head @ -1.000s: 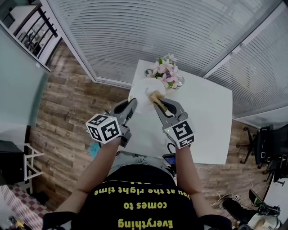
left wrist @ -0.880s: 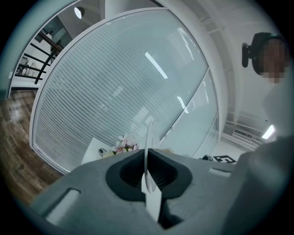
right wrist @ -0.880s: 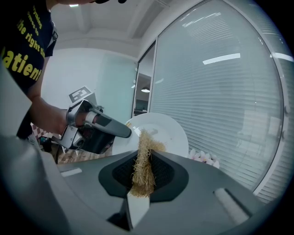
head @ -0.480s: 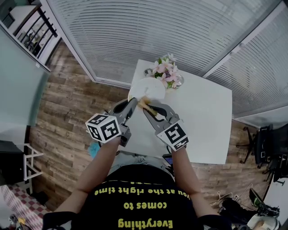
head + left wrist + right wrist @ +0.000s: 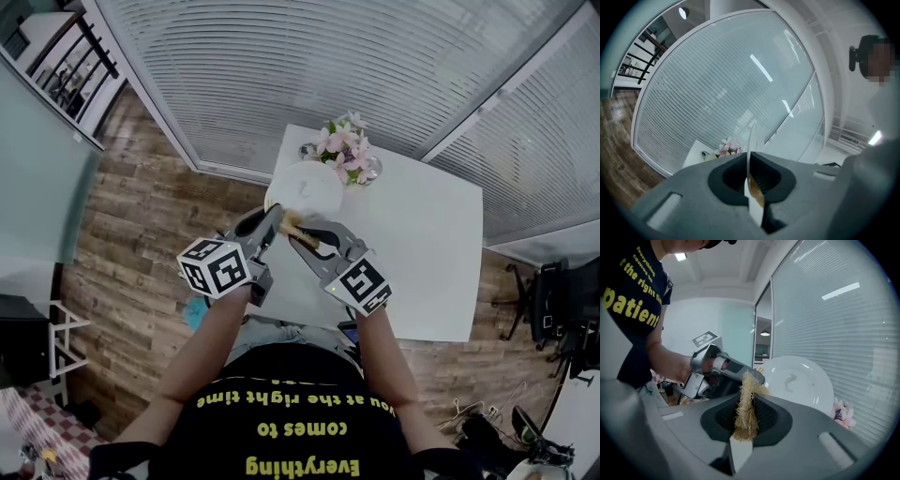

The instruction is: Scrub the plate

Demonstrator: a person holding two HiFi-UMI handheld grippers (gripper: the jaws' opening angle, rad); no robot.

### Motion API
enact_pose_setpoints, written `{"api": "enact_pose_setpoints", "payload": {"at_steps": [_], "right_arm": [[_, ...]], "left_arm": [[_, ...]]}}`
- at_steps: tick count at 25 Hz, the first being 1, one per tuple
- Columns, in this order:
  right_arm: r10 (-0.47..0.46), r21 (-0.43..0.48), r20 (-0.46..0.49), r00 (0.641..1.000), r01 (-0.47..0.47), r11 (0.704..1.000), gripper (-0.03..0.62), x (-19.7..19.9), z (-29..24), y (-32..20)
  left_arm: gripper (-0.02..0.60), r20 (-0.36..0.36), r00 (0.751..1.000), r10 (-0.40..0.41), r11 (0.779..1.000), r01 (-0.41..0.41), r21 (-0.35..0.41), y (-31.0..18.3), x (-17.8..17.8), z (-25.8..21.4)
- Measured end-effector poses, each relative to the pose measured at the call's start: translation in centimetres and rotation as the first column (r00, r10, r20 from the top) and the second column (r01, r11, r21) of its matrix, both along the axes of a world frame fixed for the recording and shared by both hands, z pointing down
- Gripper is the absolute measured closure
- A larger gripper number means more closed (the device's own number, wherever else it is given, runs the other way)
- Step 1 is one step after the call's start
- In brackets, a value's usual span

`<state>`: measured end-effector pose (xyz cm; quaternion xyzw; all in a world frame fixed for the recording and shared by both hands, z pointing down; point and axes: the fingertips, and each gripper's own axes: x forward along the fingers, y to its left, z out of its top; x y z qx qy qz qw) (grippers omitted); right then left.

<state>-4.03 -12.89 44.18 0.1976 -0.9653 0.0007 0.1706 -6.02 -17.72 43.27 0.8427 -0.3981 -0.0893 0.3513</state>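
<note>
A white plate is held upright on its edge above the table's near-left corner, with my left gripper shut on its lower rim. In the left gripper view the plate shows edge-on between the jaws of the left gripper. My right gripper is shut on a tan fibrous scrubber, whose tip lies at the plate's lower left rim, right beside the left jaws. In the right gripper view the scrubber sticks up from the right gripper, with the plate's face and the left gripper behind it.
A white table stands below, with a vase of pink flowers at its far left, just behind the plate. Wood floor lies to the left and glass walls with blinds run behind.
The right gripper has swept the scrubber leftwards over the plate, from its lower middle to the rim near the left jaws. The left gripper and plate have stayed put.
</note>
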Motion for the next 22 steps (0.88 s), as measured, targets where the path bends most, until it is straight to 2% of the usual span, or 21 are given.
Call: {"api": "enact_pose_setpoints", "payload": {"at_steps": [9,22], "right_arm": [[0.029,0.012,-0.018,0.999,-0.028,1.0,0.546,0.3,0.5,-0.5],[0.164,0.021,-0.033,0.986,-0.164,0.986,0.546,3.6,0.4,-3.1]], "left_arm": [[0.574,0.0,1.0,0.001,1.0,-0.001,0.001,-0.1,0.0,0.1],[0.572,0.014,1.0,0.008,1.0,-0.008,0.007,0.0,-0.1,-0.2]]}}
